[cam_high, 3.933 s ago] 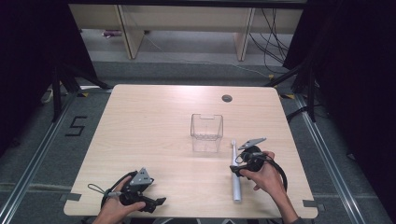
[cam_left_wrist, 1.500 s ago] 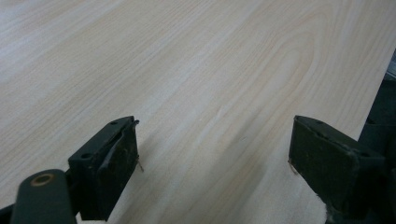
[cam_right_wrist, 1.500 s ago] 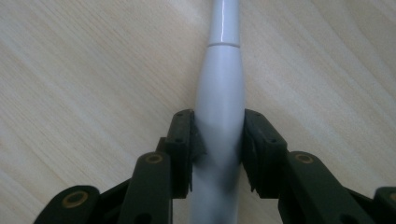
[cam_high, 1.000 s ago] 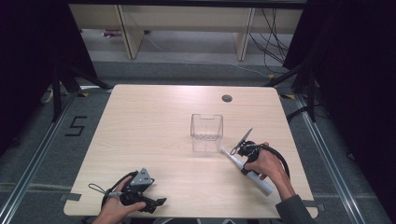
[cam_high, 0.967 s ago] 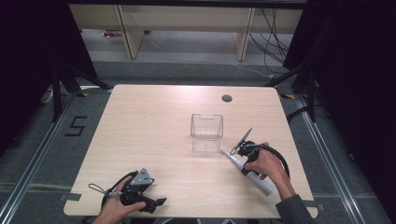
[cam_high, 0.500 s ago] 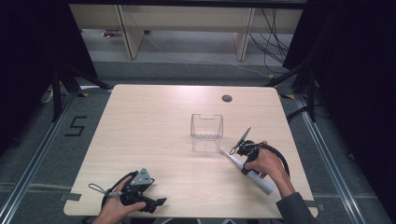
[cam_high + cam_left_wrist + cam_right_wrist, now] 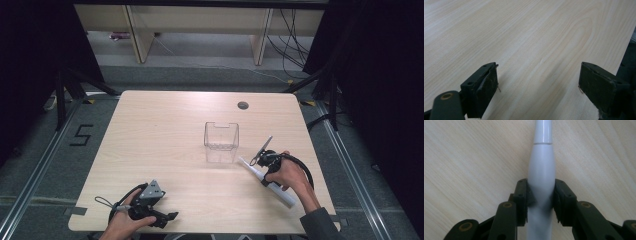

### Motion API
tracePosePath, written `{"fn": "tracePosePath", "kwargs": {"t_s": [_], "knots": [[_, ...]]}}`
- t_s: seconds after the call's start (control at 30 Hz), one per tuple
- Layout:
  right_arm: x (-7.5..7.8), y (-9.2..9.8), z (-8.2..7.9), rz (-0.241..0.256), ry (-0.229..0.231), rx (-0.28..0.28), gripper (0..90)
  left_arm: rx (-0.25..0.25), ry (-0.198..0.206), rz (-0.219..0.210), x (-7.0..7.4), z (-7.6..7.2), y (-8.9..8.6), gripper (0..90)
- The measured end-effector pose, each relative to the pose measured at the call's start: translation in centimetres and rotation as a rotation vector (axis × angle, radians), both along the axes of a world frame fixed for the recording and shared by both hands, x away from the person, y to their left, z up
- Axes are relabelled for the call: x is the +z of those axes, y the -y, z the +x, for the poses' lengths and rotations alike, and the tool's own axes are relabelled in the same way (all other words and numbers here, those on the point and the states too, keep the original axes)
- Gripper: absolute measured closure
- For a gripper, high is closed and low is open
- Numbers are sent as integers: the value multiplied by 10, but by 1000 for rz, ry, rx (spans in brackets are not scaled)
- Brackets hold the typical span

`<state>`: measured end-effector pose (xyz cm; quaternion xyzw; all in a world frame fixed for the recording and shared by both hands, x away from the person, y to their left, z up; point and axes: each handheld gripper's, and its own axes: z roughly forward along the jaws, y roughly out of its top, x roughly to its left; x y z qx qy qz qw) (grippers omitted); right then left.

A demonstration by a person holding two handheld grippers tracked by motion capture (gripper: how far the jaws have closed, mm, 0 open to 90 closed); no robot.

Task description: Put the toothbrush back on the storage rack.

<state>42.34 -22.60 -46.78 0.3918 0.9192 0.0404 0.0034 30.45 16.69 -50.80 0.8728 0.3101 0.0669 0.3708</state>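
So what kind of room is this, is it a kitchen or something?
Not a kitchen; it looks like a lab or test room. A bare wooden table stands between black curtains, with loose cables on the floor behind it and a taped number 5 beside it. A person works there with hand-held grippers.

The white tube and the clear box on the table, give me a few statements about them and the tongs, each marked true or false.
1. The right tongs are shut on the white tube. True.
2. The left tongs hold the clear box. False: their jaws stand open with nothing between them.
3. The tube lies inside the clear box. False: it is outside, to the box's right in the high view.
4. The clear box stands near the middle of the table. True.
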Motion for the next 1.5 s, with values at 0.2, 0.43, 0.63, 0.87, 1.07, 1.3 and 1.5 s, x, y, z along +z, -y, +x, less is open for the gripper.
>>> {"fn": "tracePosePath", "kwargs": {"t_s": [0.2,0.43,0.63,0.87,1.07,1.3,1.5], "knots": [[10,11,-1,49,50,10,666,-4,4,17,0,1,-1,150],[30,26,-4,141,149,-19,667,3,0,-3,0,0,0,151],[45,34,-9,200,196,-71,667,-2,4,13,0,1,-1,150],[63,44,-11,319,302,-100,666,-4,4,12,0,1,-1,150],[70,48,-11,385,424,-99,666,-6,6,19,0,1,-1,150],[73,52,-7,426,495,-108,666,0,2,6,0,1,-1,150],[75,53,-7,446,547,-140,666,-6,3,17,1,1,-1,150]]}}
